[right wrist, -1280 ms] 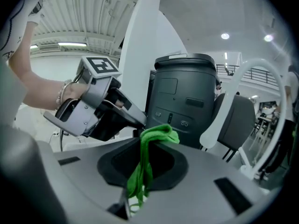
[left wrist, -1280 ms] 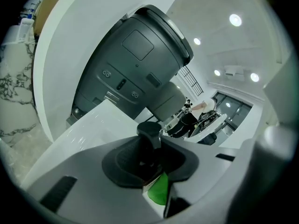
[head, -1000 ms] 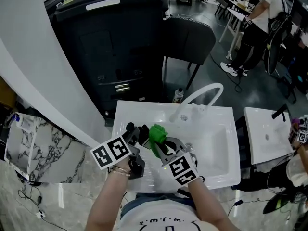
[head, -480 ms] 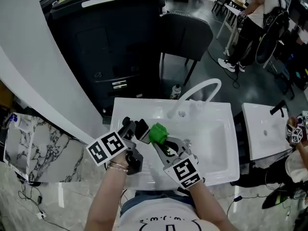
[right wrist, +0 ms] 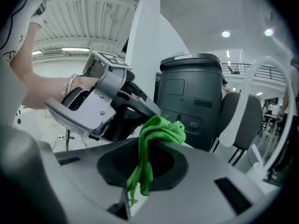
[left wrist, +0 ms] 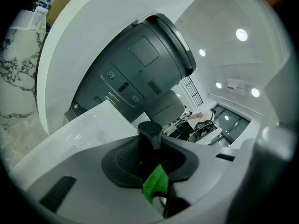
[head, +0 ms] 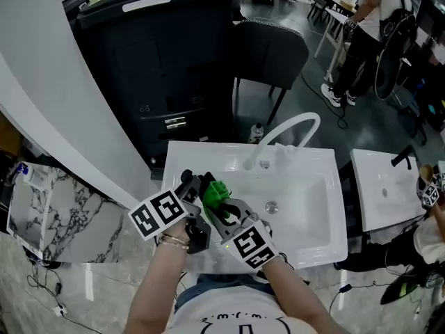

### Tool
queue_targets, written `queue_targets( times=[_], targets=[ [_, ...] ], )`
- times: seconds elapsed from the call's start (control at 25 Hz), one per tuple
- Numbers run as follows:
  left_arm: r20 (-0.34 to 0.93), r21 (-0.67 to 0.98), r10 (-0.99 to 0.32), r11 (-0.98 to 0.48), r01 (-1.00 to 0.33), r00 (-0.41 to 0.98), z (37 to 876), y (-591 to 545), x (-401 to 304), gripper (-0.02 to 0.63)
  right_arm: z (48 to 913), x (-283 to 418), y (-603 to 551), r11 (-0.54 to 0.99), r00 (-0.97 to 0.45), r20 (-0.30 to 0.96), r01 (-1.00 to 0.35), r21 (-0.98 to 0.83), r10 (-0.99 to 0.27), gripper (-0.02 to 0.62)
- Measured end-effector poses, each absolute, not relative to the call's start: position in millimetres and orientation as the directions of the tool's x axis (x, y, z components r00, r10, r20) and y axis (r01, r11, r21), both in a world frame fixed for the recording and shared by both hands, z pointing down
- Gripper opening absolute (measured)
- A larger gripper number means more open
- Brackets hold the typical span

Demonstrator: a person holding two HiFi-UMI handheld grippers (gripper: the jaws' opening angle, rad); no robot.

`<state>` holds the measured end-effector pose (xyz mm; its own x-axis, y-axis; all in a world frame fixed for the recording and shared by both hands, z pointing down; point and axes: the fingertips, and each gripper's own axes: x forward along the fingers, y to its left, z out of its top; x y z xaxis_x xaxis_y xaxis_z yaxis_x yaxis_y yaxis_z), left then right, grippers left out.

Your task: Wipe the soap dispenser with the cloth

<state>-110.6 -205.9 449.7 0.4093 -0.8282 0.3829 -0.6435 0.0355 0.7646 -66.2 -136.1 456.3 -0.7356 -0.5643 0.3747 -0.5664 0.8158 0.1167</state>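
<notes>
The left tool (head: 195,185) is clamped on the dark soap dispenser (left wrist: 150,130), holding it above the white sink (head: 309,179). The right tool (head: 215,209) pinches the green cloth (right wrist: 161,129), which is bunched right beside the dispenser at the left tool's tips.

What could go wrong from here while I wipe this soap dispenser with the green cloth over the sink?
1. The left gripper grips the dark soap dispenser near its pump head; sideways rubbing may twist it loose into the sink.
2. The right gripper pinches only a bunched fold of the green cloth; it could snag and pull free.
</notes>
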Motion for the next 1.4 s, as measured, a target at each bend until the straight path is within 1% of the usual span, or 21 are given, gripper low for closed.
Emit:
queue_targets(
  times=[0.08, 0.24, 0.44, 0.56, 0.72, 0.88, 1.0, 1.08, 1.24, 1.32, 1.4],
  targets=[
    [0.384, 0.766, -0.827, 0.037, -0.642, 0.41, 450.4, -204.9, -111.8, 0.095, 460.0, -66.0, -135.2, 0.813, -0.727, 0.388, -0.57, 0.117, -0.566, 0.046],
    [0.367, 0.771, -0.827, 0.013, -0.637, 0.426, 448.1, -204.7, -113.8, 0.095, 477.8, -52.9, -133.8, 0.79, -0.672, 0.454, -0.598, 0.135, -0.586, 0.046],
    [0.32, 0.767, -0.835, -0.048, -0.639, 0.447, 436.7, -205.3, -114.2, 0.095, 497.5, -25.2, -138.4, 0.72, -0.572, 0.523, -0.683, 0.124, -0.632, 0.046],
    [0.271, 0.754, -0.845, -0.112, -0.647, 0.462, 429.1, -207.8, -113.1, 0.095, 503.1, -12.4, -141.9, 0.686, -0.537, 0.544, -0.72, 0.104, -0.645, 0.046],
    [0.163, 0.672, -0.858, -0.265, -0.692, 0.487, 415.4, -210.5, -112.4, 0.095, 496.0, -1.5, -142.2, 0.696, -0.554, 0.536, -0.713, 0.09, -0.637, 0.047],
    [0.06, 0.548, -0.845, -0.418, -0.725, 0.532, 401.3, -206.0, -110.7, 0.095, 479.4, 12.7, -144.1, 0.721, -0.601, 0.488, -0.688, 0.088, -0.633, 0.047],
    [0.017, 0.442, -0.815, -0.513, -0.736, 0.579, 397.6, -197.9, -108.7, 0.095, 462.8, 19.6, -146.1, 0.751, -0.659, 0.429, -0.656, 0.075, -0.618, 0.047],
    [0.004, 0.383, -0.793, -0.562, -0.733, 0.609, 396.2, -190.8, -106.5, 0.095, 447.4, 15.9, -141.6, 0.798, -0.73, 0.376, -0.602, 0.043, -0.571, 0.047],
    [0.0, 0.311, -0.747, -0.632, -0.71, 0.665, 393.1, -179.2, -97.7, 0.094, 413.6, -7.2, -124.0, 0.893, -0.876, 0.234, -0.446, -0.058, -0.422, 0.046],
    [-0.004, 0.3, -0.733, -0.65, -0.698, 0.68, 390.5, -175.1, -93.1, 0.094, 405.2, -19.3, -117.2, 0.918, -0.912, 0.186, -0.386, -0.085, -0.366, 0.046],
    [-0.011, 0.3, -0.726, -0.659, -0.69, 0.688, 386.6, -171.9, -89.9, 0.094, 405.6, -29.9, -114.5, 0.93, -0.922, 0.184, -0.36, -0.078, -0.341, 0.046]
  ],
)
